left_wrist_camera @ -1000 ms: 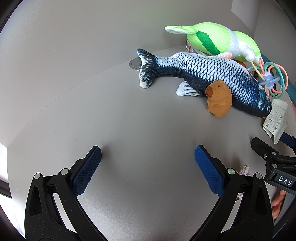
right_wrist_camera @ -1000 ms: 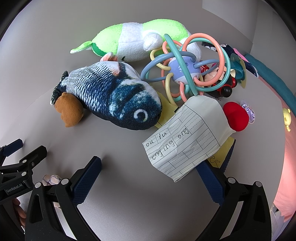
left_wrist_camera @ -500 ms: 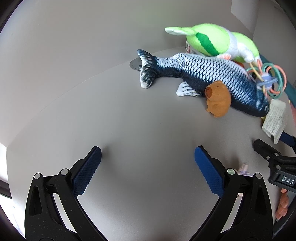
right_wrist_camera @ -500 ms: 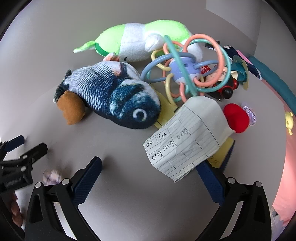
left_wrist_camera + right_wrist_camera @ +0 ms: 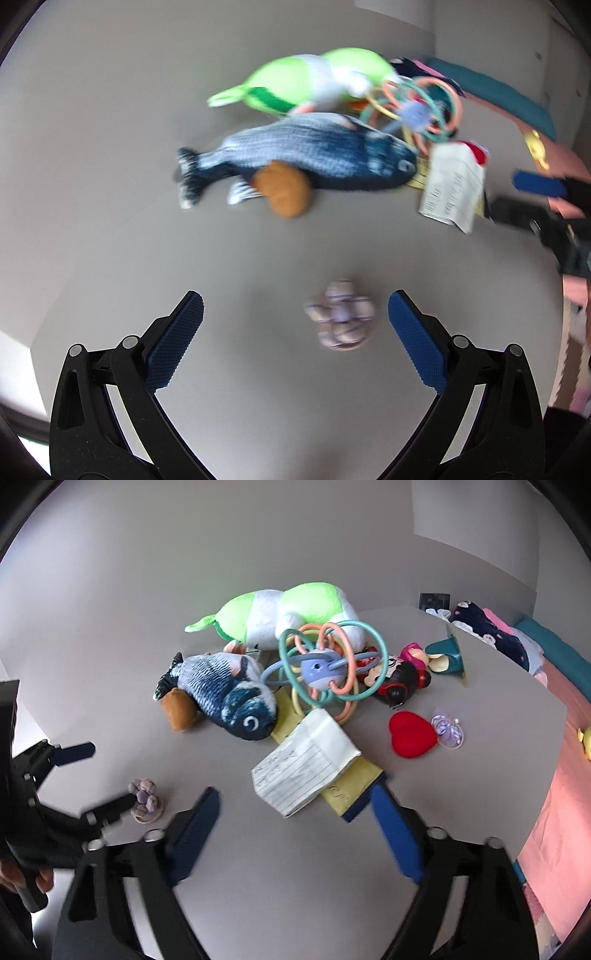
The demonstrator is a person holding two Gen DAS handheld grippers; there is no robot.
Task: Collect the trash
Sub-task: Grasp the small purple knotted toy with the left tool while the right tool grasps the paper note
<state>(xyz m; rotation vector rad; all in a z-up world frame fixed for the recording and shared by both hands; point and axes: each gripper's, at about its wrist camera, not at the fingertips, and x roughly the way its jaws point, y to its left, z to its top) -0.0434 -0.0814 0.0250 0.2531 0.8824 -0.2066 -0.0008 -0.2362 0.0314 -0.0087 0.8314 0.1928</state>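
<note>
A folded lined paper note [image 5: 306, 762] lies on a yellow sticky note [image 5: 356, 781] on the grey table [image 5: 258, 867]. My right gripper [image 5: 293, 803] hovers just short of them, jaws closing. The paper's near edge sits between the fingertips, and the pads do not press on it. A small purple-and-beige crumpled lump [image 5: 340, 319] rests on the table between the fingers of my open left gripper [image 5: 295, 306], nearer the right one and untouched. In the right wrist view the lump [image 5: 146, 799] sits beside the left gripper [image 5: 105, 779]. The left wrist view is blurred.
Behind the notes lie a blue plush fish [image 5: 225, 694], a brown plush animal [image 5: 179, 709], a green-and-white plush [image 5: 280, 609], a ring rattle [image 5: 325, 664], a mouse figure [image 5: 395, 675] and a red heart [image 5: 412, 734]. Pink bedding [image 5: 554, 794] borders the table's right edge.
Both grippers rose and pulled back. The left one swung right, so the small lump now sits between its fingers. The right gripper's jaws narrowed and the notes lie farther ahead.
</note>
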